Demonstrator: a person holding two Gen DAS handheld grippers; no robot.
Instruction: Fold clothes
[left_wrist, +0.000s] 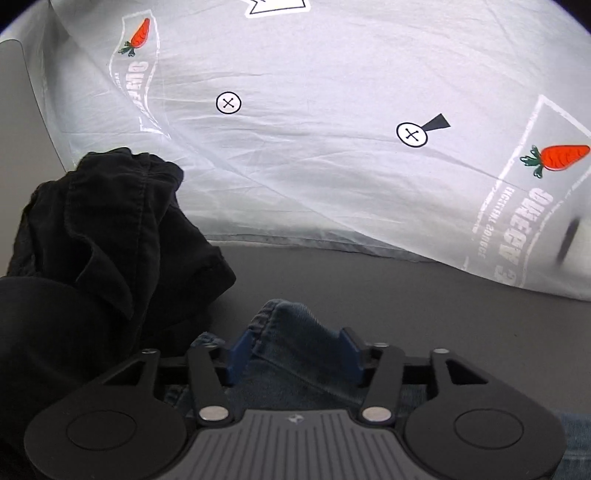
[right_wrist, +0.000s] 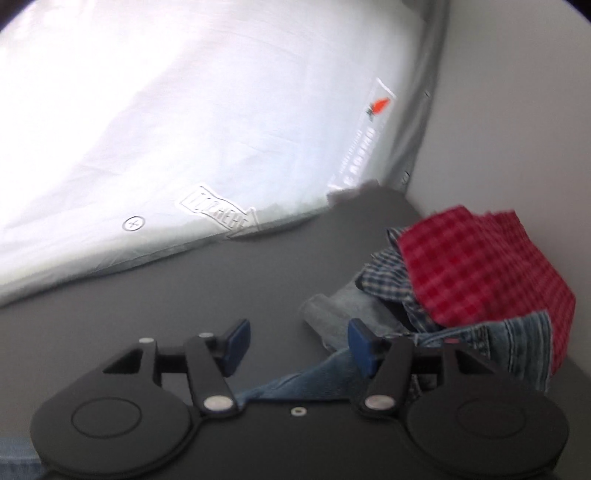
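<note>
In the left wrist view, blue jeans (left_wrist: 291, 332) lie bunched on the grey surface (left_wrist: 406, 314), with a hemmed fold rising between the blue pads of my left gripper (left_wrist: 294, 352). Its jaws stand wide apart and do not pinch the denim. A crumpled black garment (left_wrist: 110, 240) sits just to the left. In the right wrist view my right gripper (right_wrist: 300, 341) is open over the grey surface (right_wrist: 184, 295). Denim (right_wrist: 306, 380) runs under its right finger, and nothing is held.
A pile at the right holds a red checked cloth (right_wrist: 480, 266), a blue plaid shirt (right_wrist: 384, 273), a grey garment (right_wrist: 332, 314) and more denim (right_wrist: 517, 339). A white sheet with carrot prints (left_wrist: 314, 74) (right_wrist: 184, 110) lies beyond. A pale wall (right_wrist: 517, 110) stands at the right.
</note>
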